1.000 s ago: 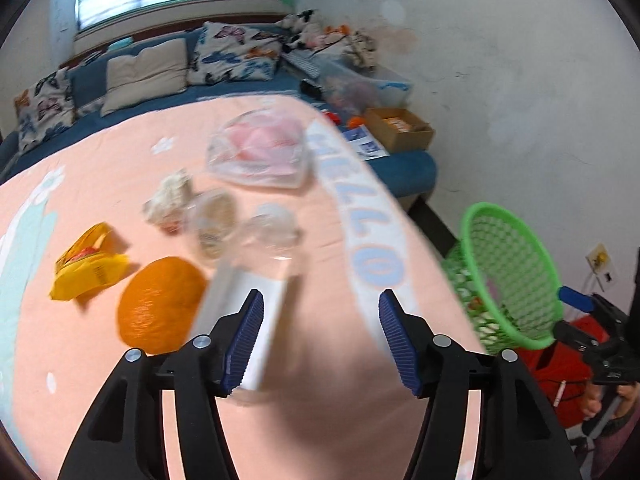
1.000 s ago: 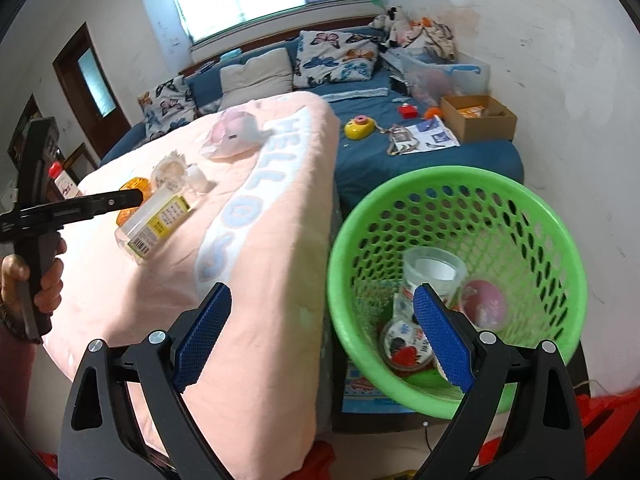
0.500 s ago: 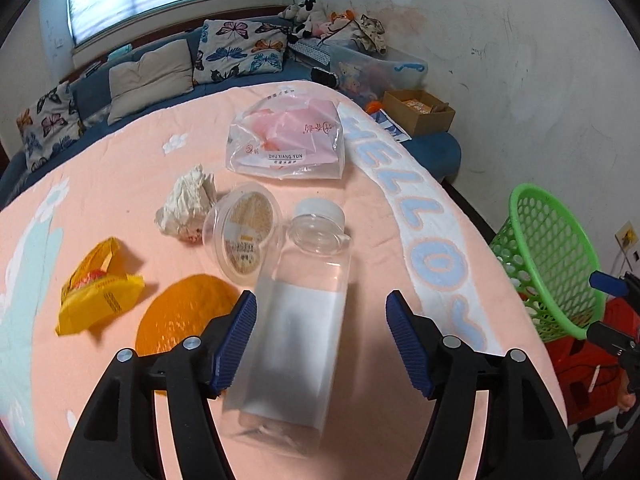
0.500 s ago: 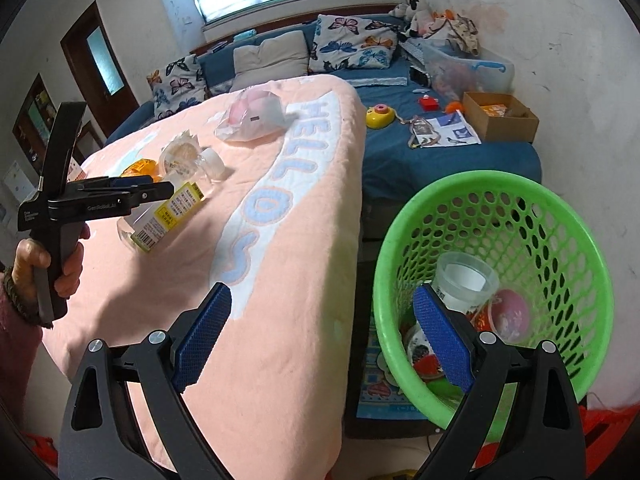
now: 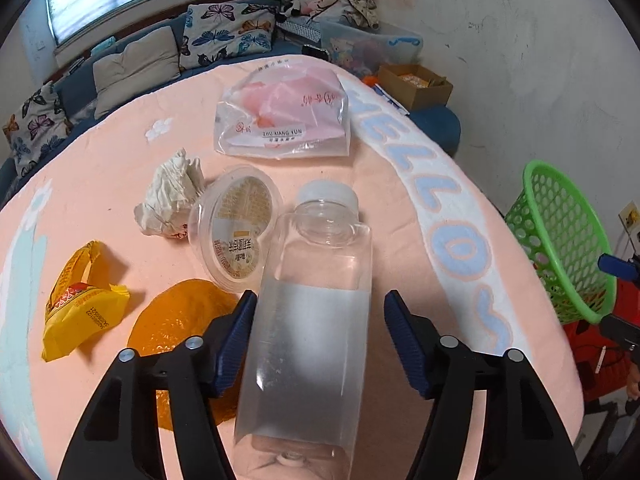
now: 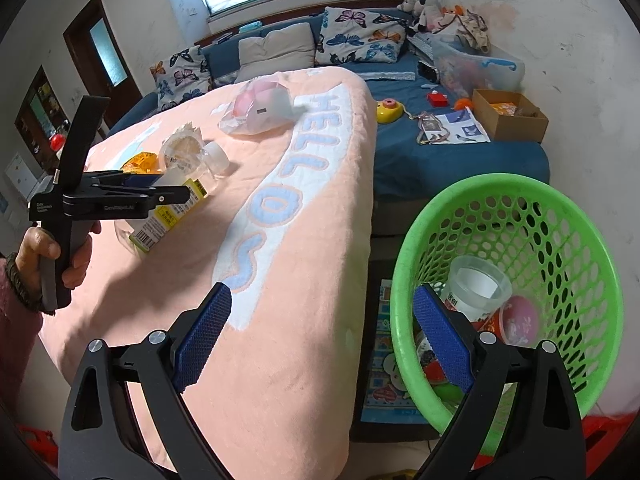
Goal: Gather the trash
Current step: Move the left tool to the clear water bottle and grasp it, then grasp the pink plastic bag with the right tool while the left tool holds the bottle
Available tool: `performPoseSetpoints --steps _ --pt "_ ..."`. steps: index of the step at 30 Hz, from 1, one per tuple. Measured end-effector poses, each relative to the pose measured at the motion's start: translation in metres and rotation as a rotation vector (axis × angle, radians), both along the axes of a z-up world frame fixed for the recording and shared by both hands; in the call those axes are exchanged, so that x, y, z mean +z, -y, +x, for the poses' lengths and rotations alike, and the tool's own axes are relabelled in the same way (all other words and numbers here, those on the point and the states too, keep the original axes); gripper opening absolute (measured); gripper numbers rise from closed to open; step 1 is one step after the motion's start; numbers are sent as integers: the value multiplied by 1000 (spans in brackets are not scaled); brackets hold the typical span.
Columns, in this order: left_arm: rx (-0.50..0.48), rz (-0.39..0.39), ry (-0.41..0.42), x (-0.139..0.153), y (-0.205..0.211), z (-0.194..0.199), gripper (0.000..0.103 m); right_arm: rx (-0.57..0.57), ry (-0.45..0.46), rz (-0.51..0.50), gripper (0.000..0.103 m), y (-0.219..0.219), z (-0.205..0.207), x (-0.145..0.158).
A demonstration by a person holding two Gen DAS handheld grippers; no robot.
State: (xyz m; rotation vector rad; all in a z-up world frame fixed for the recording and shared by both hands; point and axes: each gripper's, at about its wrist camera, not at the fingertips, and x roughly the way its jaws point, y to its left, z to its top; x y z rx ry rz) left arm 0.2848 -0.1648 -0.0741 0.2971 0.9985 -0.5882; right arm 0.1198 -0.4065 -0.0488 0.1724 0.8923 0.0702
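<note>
A: How should the clear bottle be taken?

B: Squarely across its flat sides, low, and squeeze gently; thin plastic may buckle or slip.

A: Where is it?

B: Lying on the pink blanket near its front edge, between the left gripper's jaws, which have just been narrowing, not yet touching. The right gripper gapes empty beside the green basket.

The left gripper straddles a clear plastic bottle lying on the peach blanket, its jaws just closing yet apart from the bottle's sides, with an orange peel, lidded cup and crumpled tissue just beside.
</note>
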Motion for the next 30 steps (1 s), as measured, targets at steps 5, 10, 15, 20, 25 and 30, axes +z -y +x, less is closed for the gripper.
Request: performPoseSetpoints --steps 5,10,15,20,25,30 --pt "6 -1 13 -2 0 -4 53 11 -8 -8 92 -6 6 -2" --pt "11 -41 10 0 -8 -14 53 26 -3 -15 92 -12 12 1" --pt "25 -107 23 16 -25 -30 53 45 10 -27 92 -17 21 6" --pt "47 -139 46 33 -44 -47 53 80 32 -33 91 -25 42 14" --pt "92 -177 54 48 -72 -61 53 118 56 -41 91 -35 76 24" --pt "124 -184 58 56 -92 -68 53 144 79 -58 91 -46 123 31"
